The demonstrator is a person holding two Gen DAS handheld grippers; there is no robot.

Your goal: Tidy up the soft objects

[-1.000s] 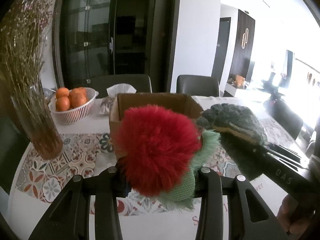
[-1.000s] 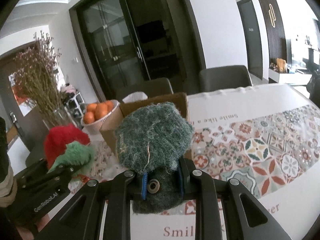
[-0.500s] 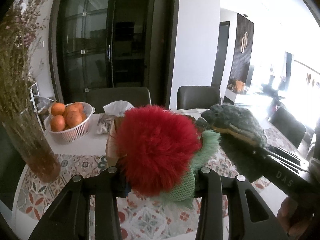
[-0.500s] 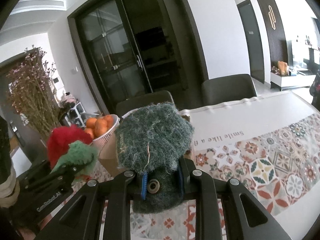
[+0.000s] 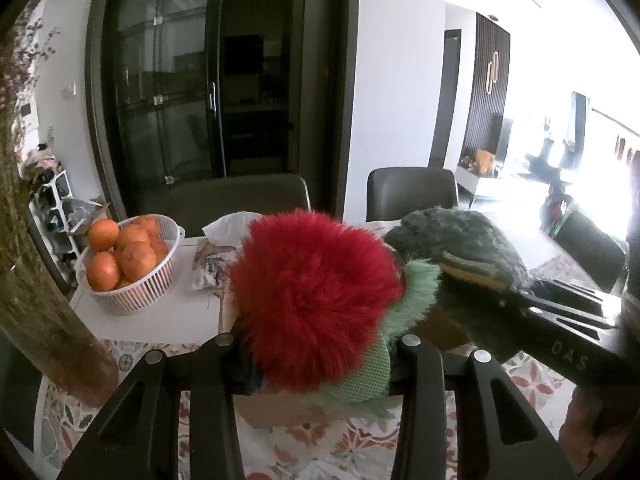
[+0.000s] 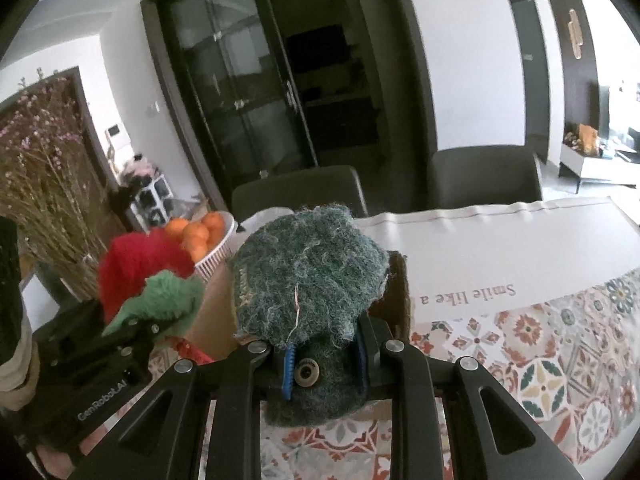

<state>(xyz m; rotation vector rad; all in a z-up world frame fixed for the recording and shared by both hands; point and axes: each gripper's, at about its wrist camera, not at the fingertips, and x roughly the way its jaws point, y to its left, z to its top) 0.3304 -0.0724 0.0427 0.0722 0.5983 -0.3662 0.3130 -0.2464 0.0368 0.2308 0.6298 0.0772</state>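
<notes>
My left gripper (image 5: 316, 344) is shut on a fluffy red pompom (image 5: 316, 296) with a pale green knitted piece (image 5: 364, 376) attached. The same red and green bundle (image 6: 140, 272) appears at the left of the right wrist view. My right gripper (image 6: 320, 352) is shut on a dark green woolly item (image 6: 308, 276) with a small button; it also shows as the dark green woolly item (image 5: 460, 240) to the right of the pompom. An open cardboard box (image 6: 212, 320) stands just behind and below both held things, mostly hidden by them. The box's front wall (image 5: 280, 412) shows under the pompom.
A white basket of oranges (image 5: 132, 264) stands at the back left, with a tissue pack (image 5: 212, 264) beside it. A glass vase of dried flowers (image 5: 48, 312) is close on the left. Dark chairs (image 5: 412, 192) line the far edge of the table with its patterned cloth (image 6: 540, 340).
Both grippers have moved forward over the table with their loads. The box, seen whole behind the pompom a second ago, is now mostly covered by the held things.
</notes>
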